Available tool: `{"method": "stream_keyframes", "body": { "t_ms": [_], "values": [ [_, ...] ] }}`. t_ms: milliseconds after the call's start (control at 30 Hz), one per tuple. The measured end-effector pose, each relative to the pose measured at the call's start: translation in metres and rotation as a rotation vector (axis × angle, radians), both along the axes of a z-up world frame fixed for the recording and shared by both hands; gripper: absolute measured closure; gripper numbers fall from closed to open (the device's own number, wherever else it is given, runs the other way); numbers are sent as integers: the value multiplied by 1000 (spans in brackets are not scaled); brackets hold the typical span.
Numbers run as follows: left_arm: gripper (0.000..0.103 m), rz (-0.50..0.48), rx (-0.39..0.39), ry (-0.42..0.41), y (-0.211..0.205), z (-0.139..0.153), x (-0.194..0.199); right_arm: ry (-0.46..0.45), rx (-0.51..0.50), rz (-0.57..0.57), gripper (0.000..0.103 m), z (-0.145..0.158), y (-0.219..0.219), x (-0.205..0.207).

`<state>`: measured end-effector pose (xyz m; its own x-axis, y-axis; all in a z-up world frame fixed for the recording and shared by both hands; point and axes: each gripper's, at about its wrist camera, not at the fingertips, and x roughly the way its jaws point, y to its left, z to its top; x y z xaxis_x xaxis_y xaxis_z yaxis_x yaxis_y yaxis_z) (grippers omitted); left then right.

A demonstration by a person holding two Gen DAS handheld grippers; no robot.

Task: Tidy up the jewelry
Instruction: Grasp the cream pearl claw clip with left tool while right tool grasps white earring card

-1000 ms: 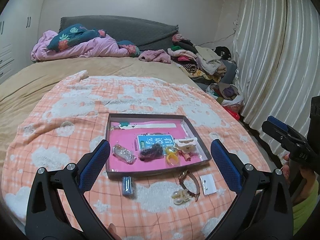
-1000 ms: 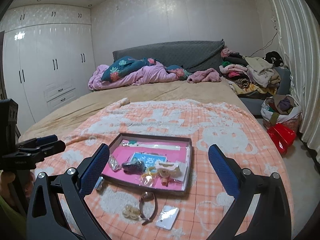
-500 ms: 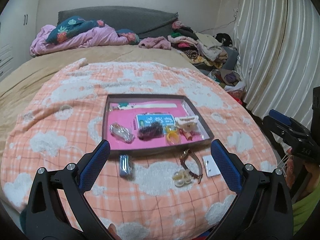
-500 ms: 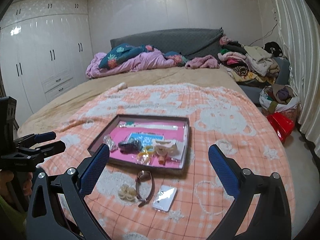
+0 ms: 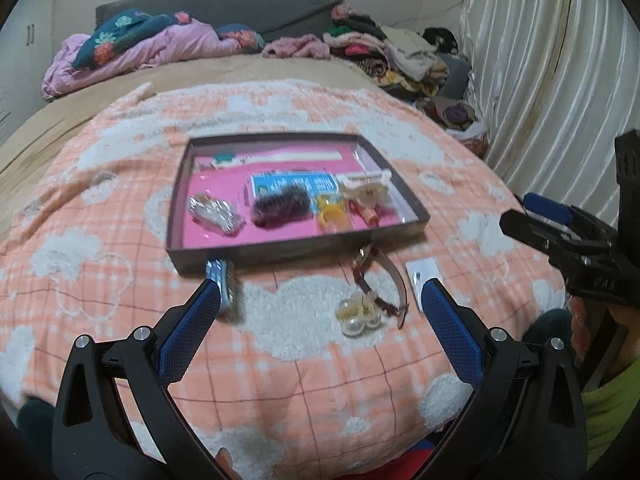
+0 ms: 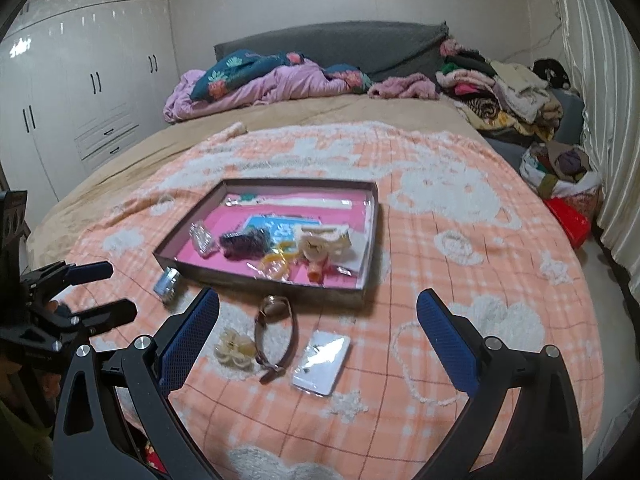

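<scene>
On the peach checked blanket (image 6: 460, 320) covering the bed: one shallow dark-walled tray (image 6: 276, 282) with pink floor, open-topped. Contents, left to right along the near side: clear wrapped packet (image 5: 214, 212); dark purple hair tie (image 5: 280, 204) lying over a blue printed card (image 5: 294, 184); yellow ring-shaped piece (image 5: 330, 216); cream hair claw (image 5: 366, 188) with a small red-orange item just beside it. Along the far wall, a long pale strip (image 5: 288, 156) with a green-tipped end.

Outside the tray, on the blanket: small blue-silver case (image 6: 168, 280), touching or nearly touching the tray's near left corner; brown-strapped wristwatch (image 6: 276, 328) just in front of the near wall; cream pearl clip (image 6: 234, 350) beside the watch strap; white flat packet (image 6: 322, 362) to the watch's right.

Left gripper (image 5: 320, 300): jaws spread wide, empty, over the loose items. Right gripper (image 6: 318, 312): jaws spread wide, empty, above the watch and packet
</scene>
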<state>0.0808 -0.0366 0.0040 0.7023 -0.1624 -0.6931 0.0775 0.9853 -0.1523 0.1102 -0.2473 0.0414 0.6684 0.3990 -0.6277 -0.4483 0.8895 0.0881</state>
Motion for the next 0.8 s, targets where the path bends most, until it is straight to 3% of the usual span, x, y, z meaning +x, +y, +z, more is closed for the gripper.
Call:
{"method": "stream_keyframes", "body": {
  "t_ms": [633, 733, 800],
  "values": [
    [9, -81, 80, 136, -31, -65, 17, 215, 15, -12, 5, -70, -15, 32],
    [10, -93, 86, 148, -35, -71, 18, 259, 20, 1, 18, -83, -14, 37],
    [11, -99, 94, 148, -37, -73, 19, 289, 28, 3, 20, -90, -12, 39]
  ]
}}
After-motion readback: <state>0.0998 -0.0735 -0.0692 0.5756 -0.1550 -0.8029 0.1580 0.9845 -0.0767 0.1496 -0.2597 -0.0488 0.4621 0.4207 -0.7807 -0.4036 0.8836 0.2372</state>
